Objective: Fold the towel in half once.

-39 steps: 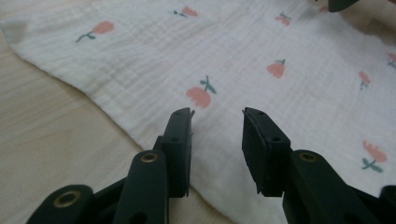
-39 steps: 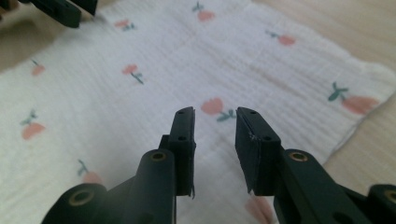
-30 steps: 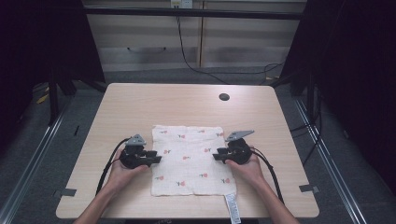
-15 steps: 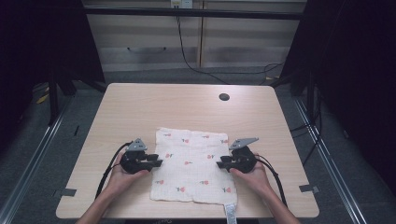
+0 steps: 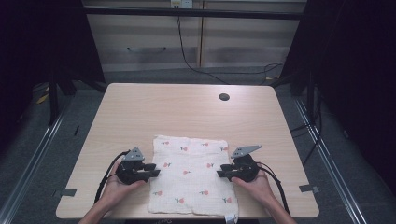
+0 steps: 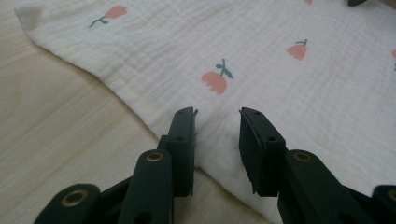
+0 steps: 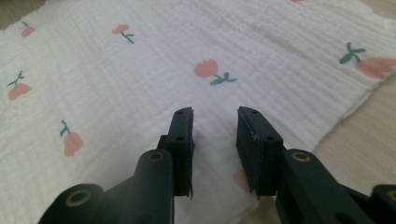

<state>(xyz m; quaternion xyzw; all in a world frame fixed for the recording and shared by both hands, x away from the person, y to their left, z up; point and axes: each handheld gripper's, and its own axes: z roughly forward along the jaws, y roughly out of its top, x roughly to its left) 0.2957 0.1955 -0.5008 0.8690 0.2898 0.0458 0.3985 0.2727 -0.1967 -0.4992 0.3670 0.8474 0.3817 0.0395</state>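
A white cloth printed with small pink flowers lies flat on the wooden table, its near edge at the table's front edge. My left gripper points inward over the cloth's left edge, my right gripper over its right edge. In the left gripper view the cloth lies under the left gripper, whose jaws stand apart with only flat fabric showing in the gap. In the right gripper view the right gripper is likewise parted low over the cloth, with nothing pinched.
A dark round hole sits at the table's far right. A small white label hangs from the cloth's near right corner over the table's front edge. Bare wood stretches beyond the cloth. Cabinets and cables stand behind the table.
Both grippers have slid toward the person, and the cloth has come with them toward the table's near edge. The jaws look about as far apart as before.
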